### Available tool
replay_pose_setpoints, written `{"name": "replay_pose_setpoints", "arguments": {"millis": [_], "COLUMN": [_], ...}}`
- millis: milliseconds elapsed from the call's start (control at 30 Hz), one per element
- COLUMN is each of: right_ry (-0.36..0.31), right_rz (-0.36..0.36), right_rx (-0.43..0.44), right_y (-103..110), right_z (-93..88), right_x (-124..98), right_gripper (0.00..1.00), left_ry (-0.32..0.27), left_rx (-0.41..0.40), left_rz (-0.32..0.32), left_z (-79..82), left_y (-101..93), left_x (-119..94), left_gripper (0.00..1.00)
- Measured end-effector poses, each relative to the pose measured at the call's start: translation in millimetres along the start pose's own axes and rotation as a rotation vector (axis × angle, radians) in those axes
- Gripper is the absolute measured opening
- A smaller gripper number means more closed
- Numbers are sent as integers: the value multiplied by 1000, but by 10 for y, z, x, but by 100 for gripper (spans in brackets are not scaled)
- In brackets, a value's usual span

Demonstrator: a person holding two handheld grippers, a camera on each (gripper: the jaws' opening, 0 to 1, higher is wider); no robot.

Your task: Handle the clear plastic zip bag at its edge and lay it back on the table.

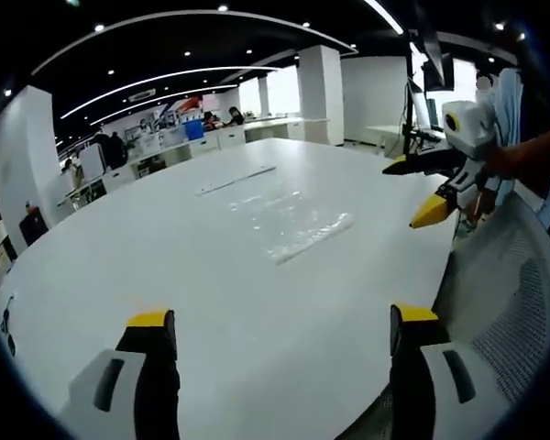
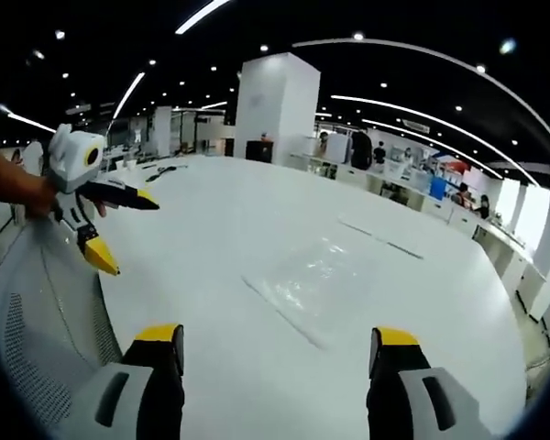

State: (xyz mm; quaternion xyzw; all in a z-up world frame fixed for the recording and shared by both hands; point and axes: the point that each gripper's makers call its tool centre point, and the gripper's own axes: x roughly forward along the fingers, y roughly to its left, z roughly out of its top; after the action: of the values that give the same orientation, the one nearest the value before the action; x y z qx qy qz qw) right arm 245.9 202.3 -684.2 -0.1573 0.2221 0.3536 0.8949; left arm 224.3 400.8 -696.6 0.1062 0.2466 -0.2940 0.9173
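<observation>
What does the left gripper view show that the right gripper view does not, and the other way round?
Left gripper view: the right gripper comes in from the right, jaws apart, above the table edge, with a dark monitor behind it.
Right gripper view: the left gripper comes in from the left, jaws apart too.
Both: the clear zip bag lies flat on the white table, apart from both grippers, with a long narrow strip beyond it and a mesh chair back at the table edge.
</observation>
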Motion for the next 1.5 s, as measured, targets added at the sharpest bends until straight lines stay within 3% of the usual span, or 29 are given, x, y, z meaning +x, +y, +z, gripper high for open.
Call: {"name": "replay_pose_setpoints", "arguments": {"millis": [500, 733, 1133, 1500], "right_ry": [37, 83, 144, 223], "right_rz": [46, 86, 130, 149], "right_rx": [-59, -152, -140, -200], "right_y": [-161, -177, -212, -309], "right_z": [73, 9, -39, -200], "right_x": [236, 372, 551, 670], "right_gripper": [81, 68, 56, 43], "left_ry": [-1, 0, 8, 18], "left_rx": [-9, -4, -2, -2], "left_rz": [4, -8, -21, -32], "left_z": [12, 44, 28, 23], "left_y": [12, 2, 9, -18], "left_x": [-3, -14, 2, 1], "left_gripper": [99, 99, 99, 99]}}
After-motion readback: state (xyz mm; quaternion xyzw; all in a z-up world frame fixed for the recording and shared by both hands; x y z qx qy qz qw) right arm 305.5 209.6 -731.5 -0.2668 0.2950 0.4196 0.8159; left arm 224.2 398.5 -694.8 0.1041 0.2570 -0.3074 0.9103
